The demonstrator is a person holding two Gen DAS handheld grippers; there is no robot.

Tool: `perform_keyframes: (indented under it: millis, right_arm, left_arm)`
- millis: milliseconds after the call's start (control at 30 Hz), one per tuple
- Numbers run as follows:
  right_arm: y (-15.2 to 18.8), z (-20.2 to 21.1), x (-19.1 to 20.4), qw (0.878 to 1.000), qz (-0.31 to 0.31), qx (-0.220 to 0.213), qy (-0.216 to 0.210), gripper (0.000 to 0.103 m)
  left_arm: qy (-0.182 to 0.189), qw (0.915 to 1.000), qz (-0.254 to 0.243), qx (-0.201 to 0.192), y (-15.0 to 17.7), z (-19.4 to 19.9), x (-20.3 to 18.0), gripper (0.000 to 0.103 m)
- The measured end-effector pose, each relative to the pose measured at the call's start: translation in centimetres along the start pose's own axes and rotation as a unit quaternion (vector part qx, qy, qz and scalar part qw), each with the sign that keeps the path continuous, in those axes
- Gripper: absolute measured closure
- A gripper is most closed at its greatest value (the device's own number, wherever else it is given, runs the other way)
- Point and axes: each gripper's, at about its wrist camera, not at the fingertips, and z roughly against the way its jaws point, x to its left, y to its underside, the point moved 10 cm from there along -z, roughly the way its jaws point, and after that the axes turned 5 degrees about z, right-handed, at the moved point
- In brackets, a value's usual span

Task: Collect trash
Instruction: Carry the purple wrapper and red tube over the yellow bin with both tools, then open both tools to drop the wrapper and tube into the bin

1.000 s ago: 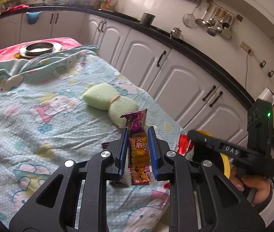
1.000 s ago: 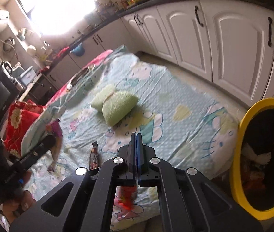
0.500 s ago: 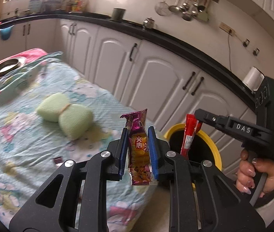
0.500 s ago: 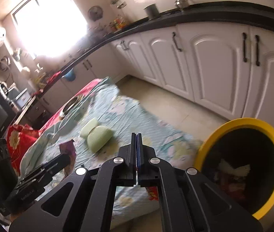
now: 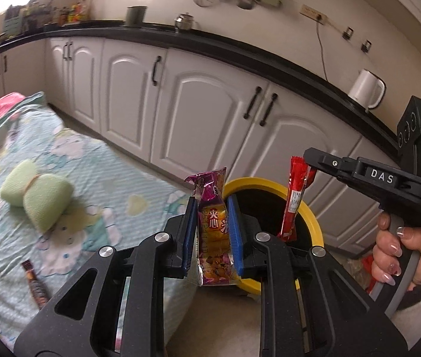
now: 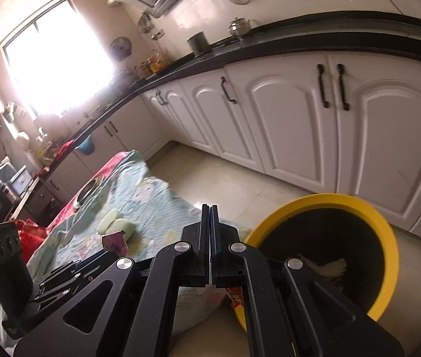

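Observation:
My left gripper is shut on a purple and yellow snack wrapper, held upright just in front of the yellow-rimmed black bin. My right gripper is shut on a red wrapper, which hangs over the bin's opening; only its lower end shows in the right wrist view. The bin holds crumpled paper. A dark brown wrapper lies on the patterned blanket.
A green bow-shaped cushion lies on the blanket. White kitchen cabinets with a black counter run behind the bin. A white kettle stands on the counter. A metal bowl sits at the blanket's far end.
Both grippers have swung from over the blanket toward the bin. The red wrapper now hangs over the bin's opening and the purple wrapper is near its rim.

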Motion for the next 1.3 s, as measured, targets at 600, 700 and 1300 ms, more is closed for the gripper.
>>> perform_keyframes:
  millis: [600,700,1300]
  right_arm:
    - [0.9,2.0,-7.7,0.998,-0.024,-0.006,0.056,0.102]
    - [1.3,2.1,-8.6,0.998,-0.029,-0.004,0.062,0.102]
    - [4.4,-0.1,-12.6,0.993,-0.081,0.037,0.08,0.082]
  left_arm:
    - [0.055,0.9953,-0.04,0.069,4.2,-6.8,-7.1,0.088]
    - [0.062,0.9937,-0.038,0.085,5.3,-7.9,-7.7,0.088]
    - [0.032,0.9923,-0.043,0.112,7.0,-11.2,-7.4,0.043]
